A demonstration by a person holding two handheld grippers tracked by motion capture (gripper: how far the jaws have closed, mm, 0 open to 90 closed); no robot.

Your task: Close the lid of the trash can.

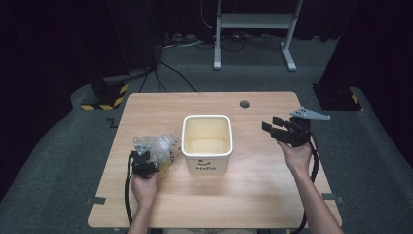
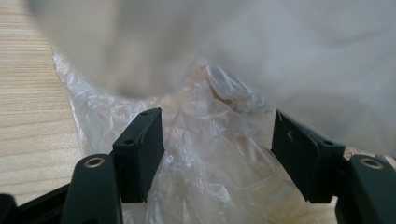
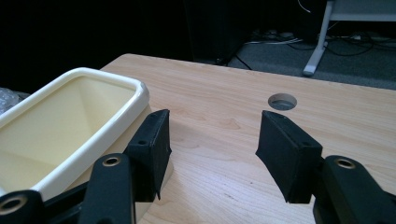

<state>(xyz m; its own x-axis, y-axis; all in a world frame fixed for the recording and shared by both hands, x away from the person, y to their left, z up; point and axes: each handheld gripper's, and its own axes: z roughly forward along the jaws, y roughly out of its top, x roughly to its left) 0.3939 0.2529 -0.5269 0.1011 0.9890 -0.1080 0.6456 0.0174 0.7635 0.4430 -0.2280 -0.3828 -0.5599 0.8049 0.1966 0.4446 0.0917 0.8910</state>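
At the near left of the bench (image 1: 253, 195), the left hand-held gripper (image 1: 144, 157) is seen at a crumpled clear plastic bag (image 1: 158, 148), which lies on the wood just left of the tub. In the left gripper view the jaws are spread on either side of the bag's folds (image 2: 210, 154); whether the pads press on the film cannot be told. A blurred pale surface is seen close above the bag there.

In the middle of the bench a cream tub (image 1: 206, 165) is stood upright, with "Hello" printed on its near wall; nothing can be seen inside it.

To the right, the right hand-held gripper (image 1: 273, 127) is held above the bench with its jaws spread and nothing between them, well apart from the tub's right wall. Beyond it a round hole (image 1: 244, 104) is cut in the bench top.

On the floor behind, cables (image 1: 185, 41) and a white stand (image 1: 253, 22) are seen.
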